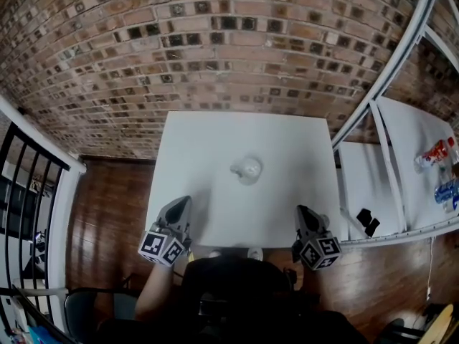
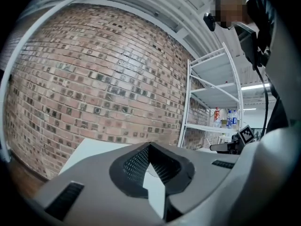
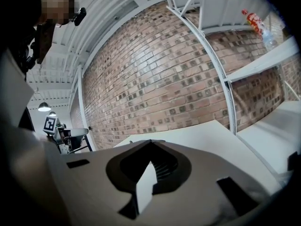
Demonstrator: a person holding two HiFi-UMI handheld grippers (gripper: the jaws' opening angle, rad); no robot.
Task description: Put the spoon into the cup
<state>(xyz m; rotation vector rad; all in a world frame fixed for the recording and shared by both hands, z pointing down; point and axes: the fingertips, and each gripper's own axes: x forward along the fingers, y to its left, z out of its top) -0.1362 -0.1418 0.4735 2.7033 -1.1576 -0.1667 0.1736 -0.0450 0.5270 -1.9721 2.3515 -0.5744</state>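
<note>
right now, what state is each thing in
left gripper: shut, nothing between its jaws
right gripper: shut, nothing between its jaws
cup: on the table, apart from both grippers
spoon: cannot be made out in any view
bottles: upright on the shelf

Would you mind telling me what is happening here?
A person holds a gripper in each hand at the near edge of the white table. The left gripper and the right gripper are both shut and empty. A clear cup stands mid-table, apart from both; I cannot make out a spoon.
</note>
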